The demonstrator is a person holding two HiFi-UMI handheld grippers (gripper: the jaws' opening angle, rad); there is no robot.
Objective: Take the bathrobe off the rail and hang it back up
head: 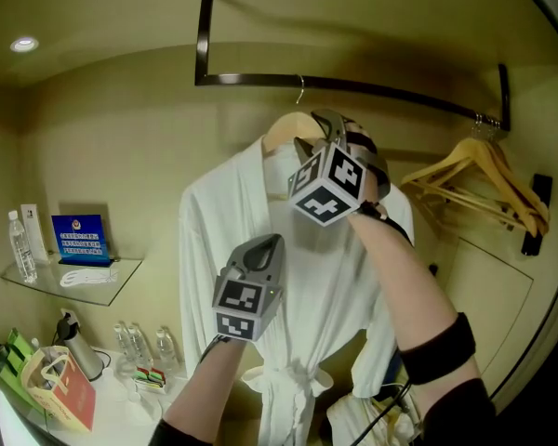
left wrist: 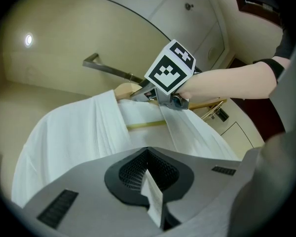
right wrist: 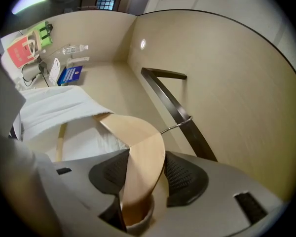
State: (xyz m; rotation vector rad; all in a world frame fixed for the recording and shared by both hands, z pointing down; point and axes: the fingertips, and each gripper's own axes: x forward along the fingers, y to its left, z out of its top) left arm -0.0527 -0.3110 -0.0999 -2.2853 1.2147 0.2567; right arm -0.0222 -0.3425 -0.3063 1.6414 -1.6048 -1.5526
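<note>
The white bathrobe [head: 330, 291] hangs on a wooden hanger [head: 281, 130] from the dark rail [head: 400, 93] in a beige alcove. Its long axis runs straight down, with the collar up by the rail, the open front toward the person, the belt knotted at the waist and the hem below the picture's edge. The hanger lies about level, along the rail, and its wire hook [right wrist: 176, 125] points up over the bar. The right gripper [right wrist: 142, 177] is raised to the hanger's top, and its two jaws are closed against the curved wood from either side. The left gripper [left wrist: 149, 179] is lower, at the front of the robe, with its jaws together on a thin fold of white cloth. Only the head view shows the whole robe, the spare wooden hangers [head: 484, 179] farther right on the rail, and the glass shelf [head: 70, 295] at the left. The left gripper view looks up the lapels to the hanger's crossbar [left wrist: 144, 125], which the head view does not show. The right gripper view alone shows the hook on the rail from close by and the bare end of the hanger next to the robe's shoulder.
</note>
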